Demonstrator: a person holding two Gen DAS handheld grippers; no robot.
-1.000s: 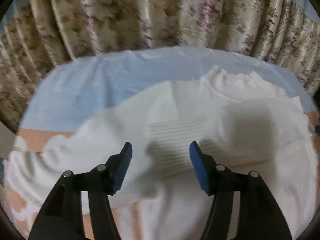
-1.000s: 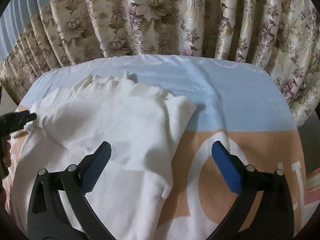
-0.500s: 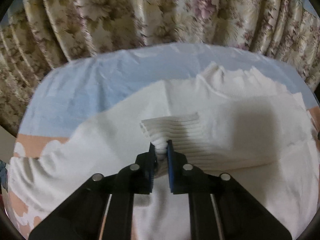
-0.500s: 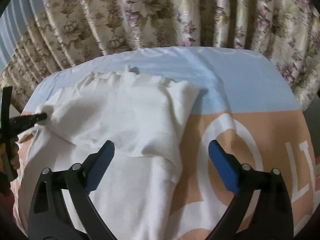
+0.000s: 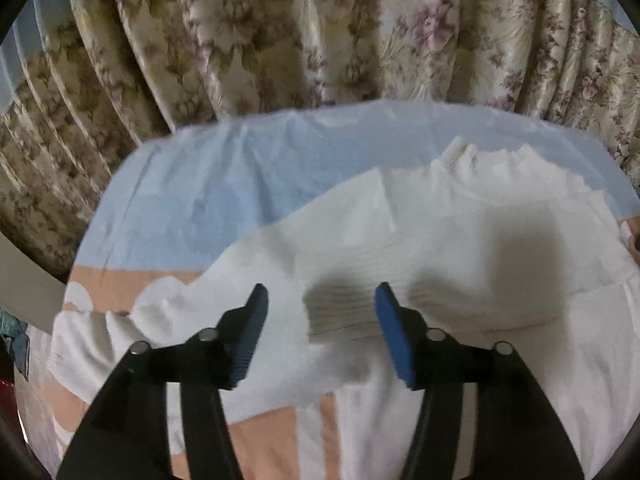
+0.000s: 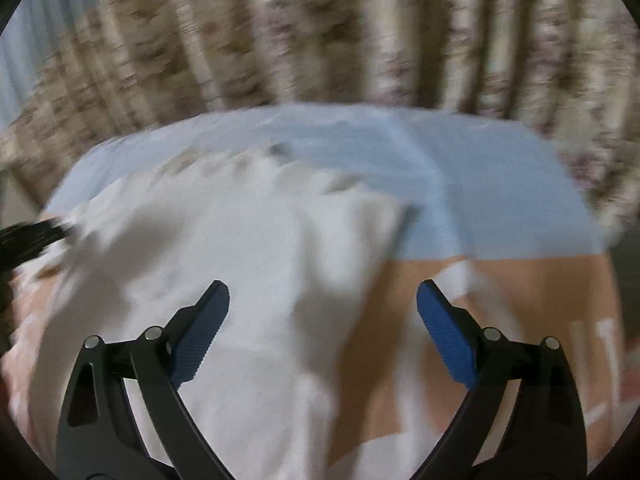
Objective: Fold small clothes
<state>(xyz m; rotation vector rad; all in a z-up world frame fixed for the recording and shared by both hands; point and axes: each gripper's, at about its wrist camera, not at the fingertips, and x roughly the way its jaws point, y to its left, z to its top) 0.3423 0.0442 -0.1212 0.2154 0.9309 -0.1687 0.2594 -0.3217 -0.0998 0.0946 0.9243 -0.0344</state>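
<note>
A small white knit sweater (image 5: 460,248) lies on a blue and peach sheet (image 5: 208,204), with its frilled collar (image 5: 492,160) toward the curtain. One sleeve is folded across the body, and its ribbed cuff (image 5: 340,308) lies flat between my left fingers. My left gripper (image 5: 322,328) is open just above that cuff. My right gripper (image 6: 322,332) is open and empty above the sweater's right edge (image 6: 256,264), in a blurred view. The left gripper's tip (image 6: 36,234) shows at the right wrist view's left edge.
A floral curtain (image 5: 320,32) hangs right behind the bed's far edge. The peach part of the sheet with white lettering (image 6: 540,300) lies to the right of the sweater. A pale edge (image 5: 28,280) stands at the far left.
My left gripper was shut on the ribbed cuff half a second ago; it has opened and the cuff lies on the sweater. My right gripper is moving, its view blurred.
</note>
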